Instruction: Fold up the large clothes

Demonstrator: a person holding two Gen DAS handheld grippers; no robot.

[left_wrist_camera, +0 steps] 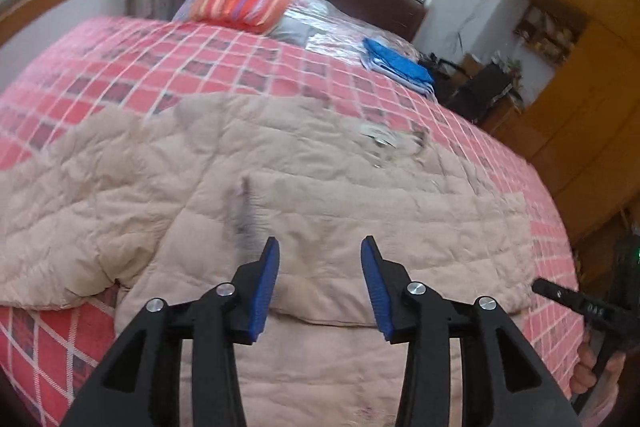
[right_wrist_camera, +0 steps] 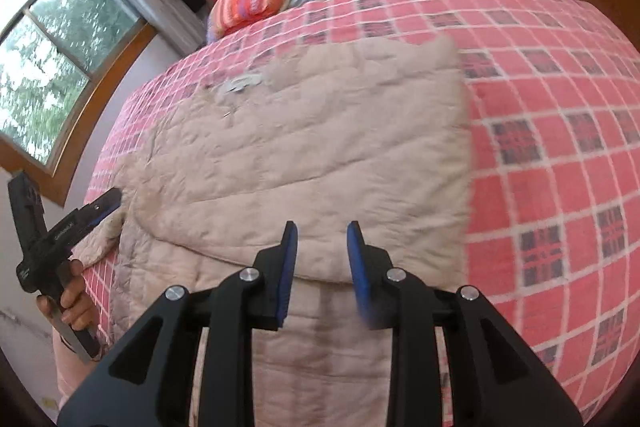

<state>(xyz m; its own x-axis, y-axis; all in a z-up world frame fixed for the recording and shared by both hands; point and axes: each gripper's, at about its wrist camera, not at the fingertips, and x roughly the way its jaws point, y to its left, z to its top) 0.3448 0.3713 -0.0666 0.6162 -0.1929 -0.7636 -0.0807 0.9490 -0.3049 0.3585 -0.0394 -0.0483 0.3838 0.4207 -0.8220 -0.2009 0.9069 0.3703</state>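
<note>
both tongs, left tongs and right tongs, gape empty; ahead, quilted coat looks partly folded, more folds left.

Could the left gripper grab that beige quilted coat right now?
Probably yes. The left gripper is open and hovers just above the beige quilted coat, which lies spread on the checked bedspread. Nothing sits between its fingers and the fabric.

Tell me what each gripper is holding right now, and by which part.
Nothing is held. The left gripper and right gripper both hover open over the beige quilted coat, with no fabric between their fingers.
</note>
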